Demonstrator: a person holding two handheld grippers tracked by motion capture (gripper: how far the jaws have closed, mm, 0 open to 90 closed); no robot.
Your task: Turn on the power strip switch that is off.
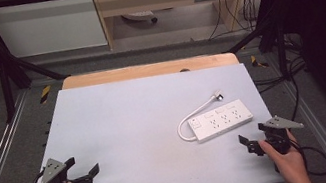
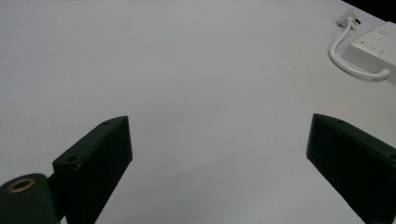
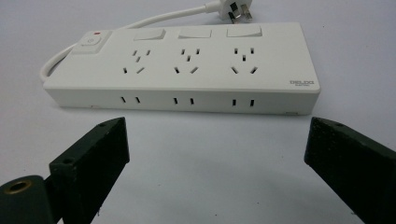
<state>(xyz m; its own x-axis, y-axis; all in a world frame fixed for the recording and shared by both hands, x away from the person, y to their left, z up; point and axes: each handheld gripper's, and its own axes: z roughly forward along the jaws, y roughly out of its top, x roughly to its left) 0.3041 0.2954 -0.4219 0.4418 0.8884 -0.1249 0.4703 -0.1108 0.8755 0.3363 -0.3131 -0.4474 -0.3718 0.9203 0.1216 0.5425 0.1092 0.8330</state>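
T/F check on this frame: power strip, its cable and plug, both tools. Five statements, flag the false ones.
1. The white power strip lies flat on the table. True.
2. The right tool is shut on the power strip. False: its jaws stand open, short of the strip, with bare table between them.
3. The strip's plug is pushed into one of its own sockets. False: it lies loose on the table behind the strip.
4. The left tool is open with nothing between its jaws. True.
5. The cable is coiled on top of the strip. False: it loops on the table beside it.
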